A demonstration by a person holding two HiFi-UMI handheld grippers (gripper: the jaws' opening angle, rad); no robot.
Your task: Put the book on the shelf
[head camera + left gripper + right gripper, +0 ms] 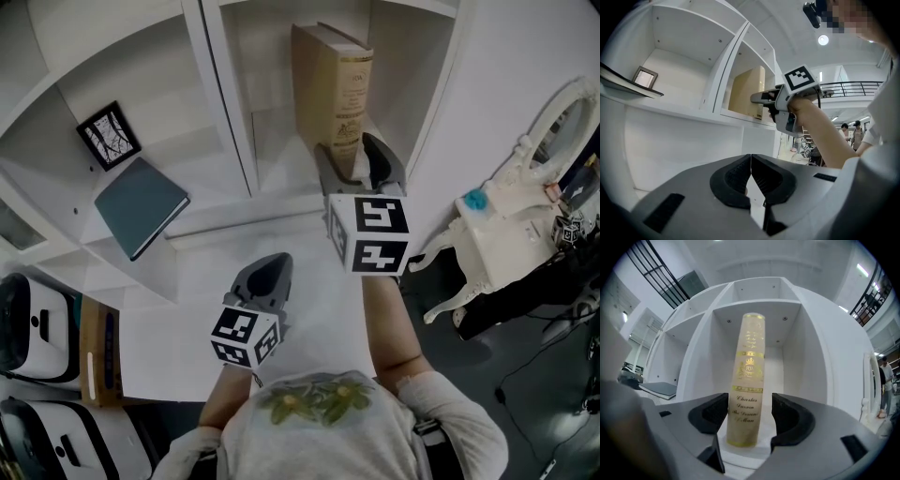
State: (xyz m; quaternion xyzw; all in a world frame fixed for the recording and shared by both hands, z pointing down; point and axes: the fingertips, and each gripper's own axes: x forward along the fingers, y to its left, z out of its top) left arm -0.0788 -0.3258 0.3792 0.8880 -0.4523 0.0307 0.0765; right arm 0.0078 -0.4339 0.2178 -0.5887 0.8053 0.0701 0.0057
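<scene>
A thick tan book (pixel 333 94) with gold print on its spine (pixel 747 380) stands upright in a compartment of the white shelf unit (pixel 281 202). My right gripper (pixel 349 155) reaches level into that compartment. Its jaws stand open on either side of the spine's lower part (pixel 749 420), with a clear gap on the right side. The left gripper view shows the book (pixel 747 91) and the right gripper (pixel 754 97) from the side. My left gripper (pixel 267 272) hangs lower, in front of the shelf unit. It is shut with nothing between its pads (pixel 751 176).
A dark teal book (pixel 141 206) lies flat in the compartment to the left, behind it a small framed picture (pixel 110 134). An ornate white table (pixel 497 234) stands to the right of the shelf unit. White devices (pixel 33 328) sit at the lower left.
</scene>
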